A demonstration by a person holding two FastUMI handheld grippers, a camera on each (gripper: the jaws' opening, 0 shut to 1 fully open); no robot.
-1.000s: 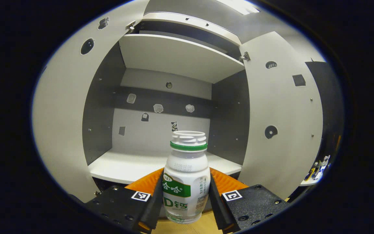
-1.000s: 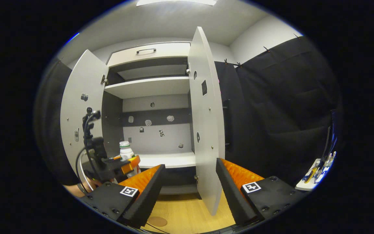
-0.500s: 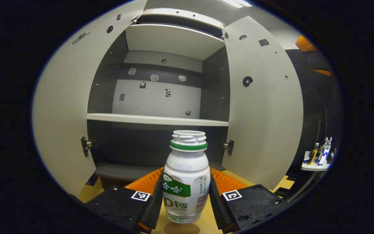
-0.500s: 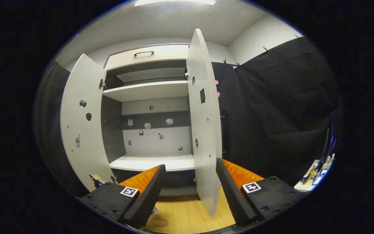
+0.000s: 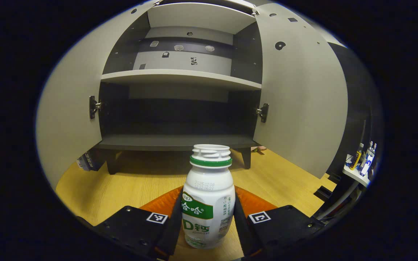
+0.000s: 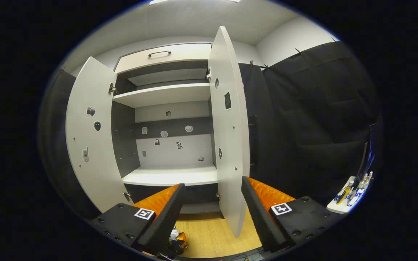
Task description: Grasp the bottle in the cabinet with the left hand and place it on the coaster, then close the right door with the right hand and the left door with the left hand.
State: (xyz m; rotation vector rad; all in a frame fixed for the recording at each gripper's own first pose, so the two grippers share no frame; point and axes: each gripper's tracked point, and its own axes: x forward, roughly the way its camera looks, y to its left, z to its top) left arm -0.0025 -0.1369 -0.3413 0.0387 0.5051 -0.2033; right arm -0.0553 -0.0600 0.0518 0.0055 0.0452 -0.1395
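Left gripper view: left gripper (image 5: 208,232) clamped on the bottle (image 5: 208,203), both fingers pressing its lower sides so that it stays upright with the cap clear above. Held low over the wooden floor (image 5: 129,185), near and in front of the cabinet (image 5: 180,76), probably to set it down flat; coaster not made out under the base, so contact with it cannot be told. Left door (image 5: 69,108) and right door (image 5: 299,105) swung wide, leaving room for the carry out of the shelves. Right gripper view: right gripper (image 6: 210,214) with fingers spread wide and holding nothing, lined up with the near edge of the right door (image 6: 230,145) just beyond the tips, apparently waiting there for the push that shuts it. Bottle (image 6: 174,232) glimpsed low at the left, near the floor, in the other gripper.
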